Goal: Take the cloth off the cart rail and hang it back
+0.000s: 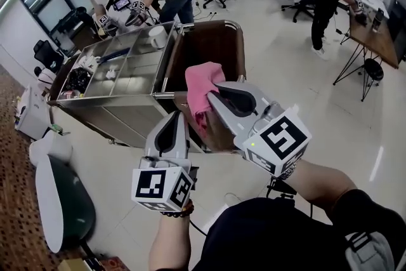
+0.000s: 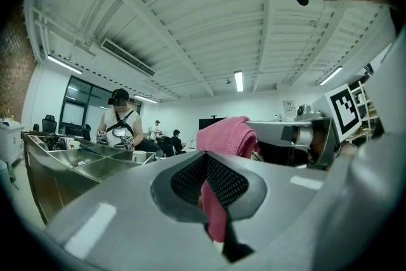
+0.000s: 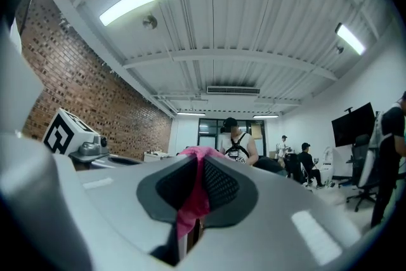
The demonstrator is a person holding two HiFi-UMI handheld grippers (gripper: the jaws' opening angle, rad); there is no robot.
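Left hand-held gripper (image 1: 177, 116) and right hand-held gripper (image 1: 216, 89) both clenched on pink cloth (image 1: 199, 82), lifted just above cart rail (image 1: 242, 54): looks taken off, hang-back not yet done.

The room is bright. Long ceiling lights (image 3: 139, 0) shine white from above. Under those lights the pale floor (image 1: 330, 111) is shiny and has white streaks of glare. Shadows are soft and faint. Both gripper views bend round like a fishbowl, with black corners. Low under the lights, close to the camera, the jaws and the pink cloth (image 2: 228, 136) look fuzzy. A person (image 3: 238, 143) farther off looks sharper.
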